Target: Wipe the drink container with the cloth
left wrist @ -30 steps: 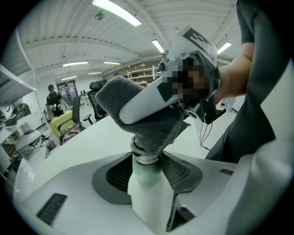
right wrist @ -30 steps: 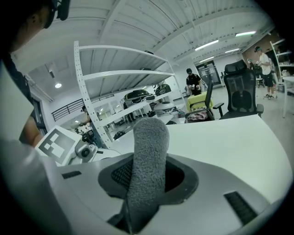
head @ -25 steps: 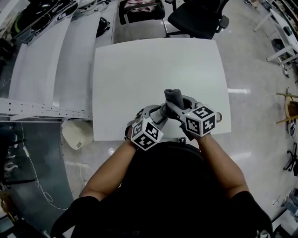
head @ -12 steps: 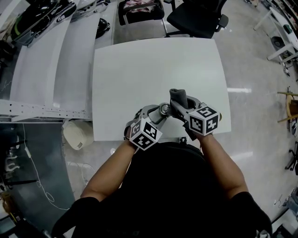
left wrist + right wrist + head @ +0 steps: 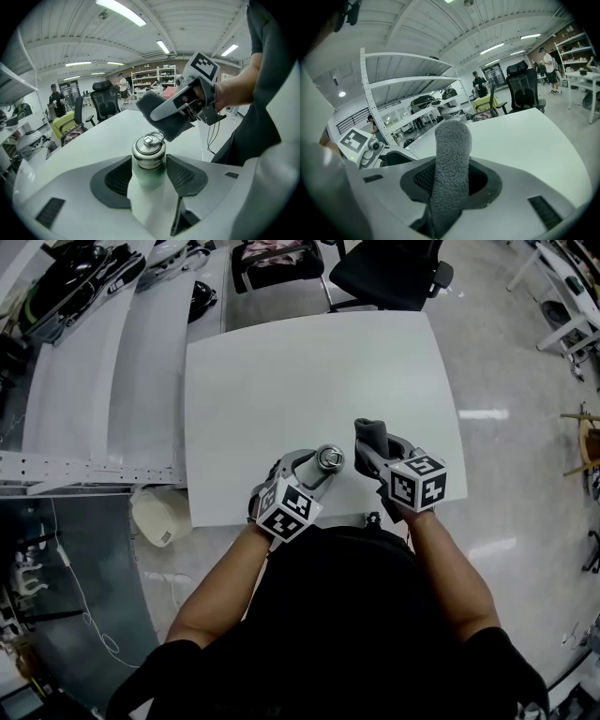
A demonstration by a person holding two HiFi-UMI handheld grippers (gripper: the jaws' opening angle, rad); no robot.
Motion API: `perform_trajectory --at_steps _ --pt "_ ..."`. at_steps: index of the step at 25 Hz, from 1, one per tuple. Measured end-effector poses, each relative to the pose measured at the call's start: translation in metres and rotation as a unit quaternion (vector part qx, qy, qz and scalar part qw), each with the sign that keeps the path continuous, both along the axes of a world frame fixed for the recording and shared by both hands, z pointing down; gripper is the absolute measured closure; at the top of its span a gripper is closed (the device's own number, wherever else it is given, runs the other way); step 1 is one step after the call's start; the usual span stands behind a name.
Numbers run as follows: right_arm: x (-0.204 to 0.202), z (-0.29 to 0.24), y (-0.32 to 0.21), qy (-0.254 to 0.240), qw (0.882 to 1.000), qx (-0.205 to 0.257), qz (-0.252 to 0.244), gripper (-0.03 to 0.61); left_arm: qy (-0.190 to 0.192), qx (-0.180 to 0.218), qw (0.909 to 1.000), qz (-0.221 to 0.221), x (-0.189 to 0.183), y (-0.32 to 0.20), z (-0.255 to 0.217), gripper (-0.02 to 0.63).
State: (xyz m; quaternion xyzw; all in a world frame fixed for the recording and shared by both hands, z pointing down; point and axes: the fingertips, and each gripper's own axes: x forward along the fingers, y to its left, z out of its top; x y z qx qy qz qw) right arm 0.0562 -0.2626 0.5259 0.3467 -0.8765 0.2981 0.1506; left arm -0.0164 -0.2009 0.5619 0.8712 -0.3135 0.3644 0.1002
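Observation:
A steel-capped drink bottle (image 5: 148, 154) with a pale green body stands upright at the near edge of the white table (image 5: 281, 381). My left gripper (image 5: 148, 177) is shut on it, pads against both sides; its jaws have just been opening slightly with the bottle still between them. In the head view the bottle's cap (image 5: 328, 458) shows bare just beyond the left gripper (image 5: 322, 471). My right gripper (image 5: 450, 183) is shut on a folded grey cloth (image 5: 451, 164) that sticks up from the jaws. The cloth (image 5: 373, 434) hangs to the right of the bottle, apart from it.
A black office chair (image 5: 384, 273) stands beyond the table's far edge. White shelving (image 5: 84, 381) runs along the left. A pale bin (image 5: 159, 514) sits on the floor by the table's near left corner. People stand far off in the room.
My right gripper has carried the cloth to the right, off the bottle's top, so the cap now shows. The left gripper and bottle have stayed put.

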Motion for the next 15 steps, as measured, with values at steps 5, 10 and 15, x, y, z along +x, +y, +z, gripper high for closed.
perform_trajectory --at_steps 5,10,15 --pt "0.004 -0.007 0.009 -0.021 1.000 -0.002 0.020 0.465 0.021 -0.004 0.9997 0.010 0.004 -0.003 -0.009 0.356" --pt "0.000 -0.010 0.023 -0.055 0.998 -0.020 0.029 0.465 0.016 -0.019 0.9997 0.008 0.009 -0.011 -0.004 0.354" --pt "0.001 -0.005 0.035 -0.065 0.997 -0.035 0.034 0.465 0.085 -0.062 0.9936 -0.042 0.011 -0.022 -0.008 0.359"
